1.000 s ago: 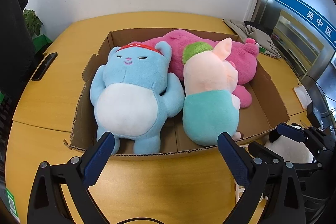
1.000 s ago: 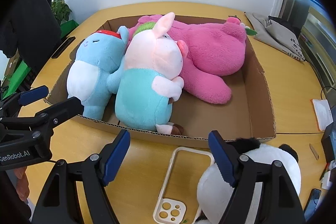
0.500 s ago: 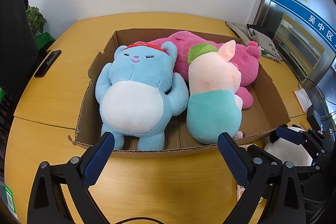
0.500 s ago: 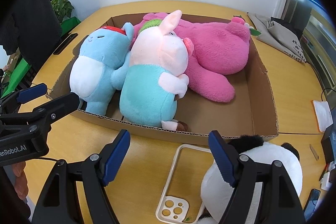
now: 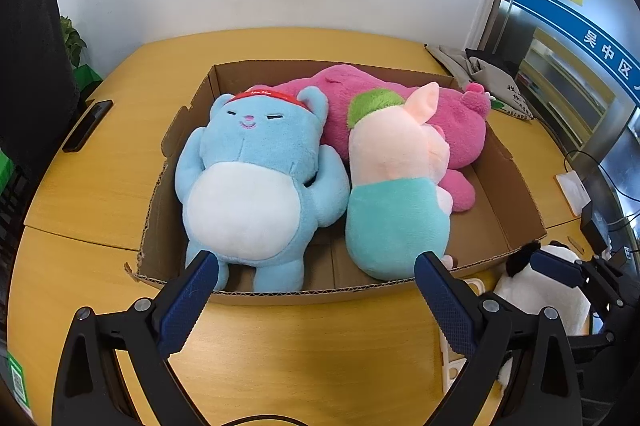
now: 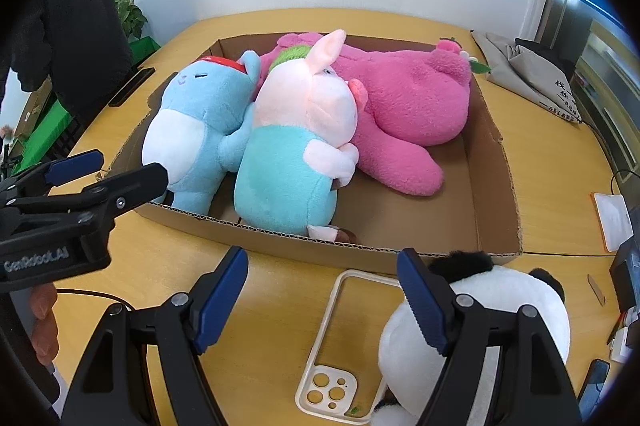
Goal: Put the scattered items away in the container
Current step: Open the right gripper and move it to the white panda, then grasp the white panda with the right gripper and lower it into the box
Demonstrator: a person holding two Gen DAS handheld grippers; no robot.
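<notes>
A cardboard box (image 5: 508, 186) (image 6: 492, 162) on the yellow table holds a blue bear plush (image 5: 256, 186) (image 6: 192, 130), a pink-and-teal pig plush (image 5: 396, 202) (image 6: 296, 146) and a large magenta plush (image 5: 452, 118) (image 6: 408, 106). A panda plush (image 6: 500, 306) (image 5: 536, 290) sits on the table outside the box's near right corner, partly behind my right gripper's right finger. My left gripper (image 5: 316, 290) is open and empty in front of the box. My right gripper (image 6: 320, 290) is open and empty over the table, left of the panda.
A cream phone case (image 6: 344, 342) lies flat on the table between my right fingers. A black phone (image 5: 86, 126) lies at the table's left edge. A grey bag (image 6: 532, 74) lies behind the box at right. A white pad (image 6: 612, 222) and cables sit at far right.
Both grippers have drawn back from the box, which looks smaller and farther away. Both stay open and empty. The plush toys have not moved.
</notes>
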